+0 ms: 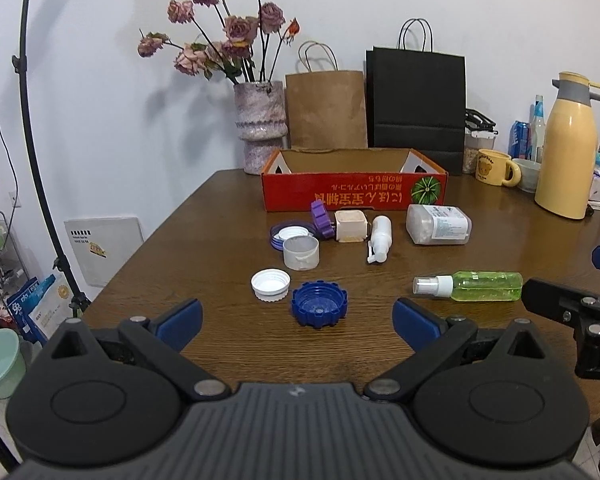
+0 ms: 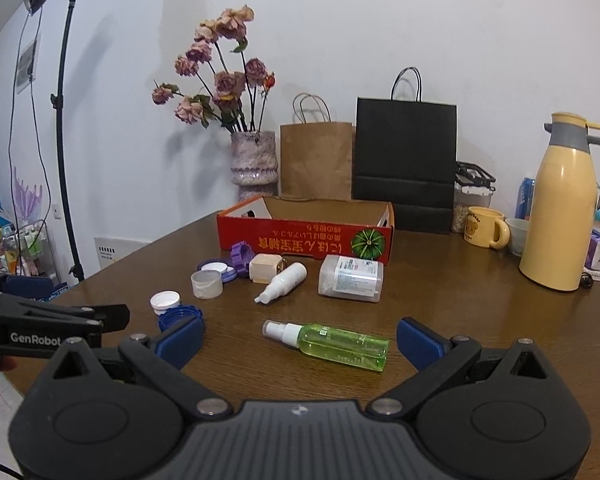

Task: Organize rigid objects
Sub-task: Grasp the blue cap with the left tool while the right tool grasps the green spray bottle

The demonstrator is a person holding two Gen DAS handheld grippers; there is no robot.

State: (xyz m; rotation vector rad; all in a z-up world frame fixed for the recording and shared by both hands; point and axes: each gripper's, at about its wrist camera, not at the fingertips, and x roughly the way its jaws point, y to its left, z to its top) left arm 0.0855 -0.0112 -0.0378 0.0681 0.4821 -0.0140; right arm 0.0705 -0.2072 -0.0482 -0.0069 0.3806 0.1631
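Bottles, caps and small containers lie scattered on the wooden tabletop [image 1: 220,216], just in front of an open red cardboard box [image 1: 354,196] that looks like the place to gather them. Nearest the left gripper [image 1: 298,320], whose fingers are spread wide and hold nothing, sits a blue scalloped cap [image 1: 319,309] with a white ribbed cap [image 1: 271,284] touching its left edge. Farther off are a grey flip-top cap [image 1: 301,253], a purple-rimmed lid [image 1: 290,235], a beige square jar [image 1: 351,225], a small white spray bottle [image 1: 379,237] and a clear labelled container [image 1: 438,224] on its side. The right gripper [image 2: 300,336] is likewise wide open and empty, and the green spray bottle [image 2: 332,345] lies on its side between and just beyond its fingers. All of these look like light, stiff plastic. The caps are low and smooth, so I would judge they could skid or flip if pinched off-centre; gripping across the rim, where the ridges give purchase, seems safest. The green bottle is round and likely to roll, so the straight middle of its body is a better hold than the narrow white nozzle. The box is well beyond both grippers.
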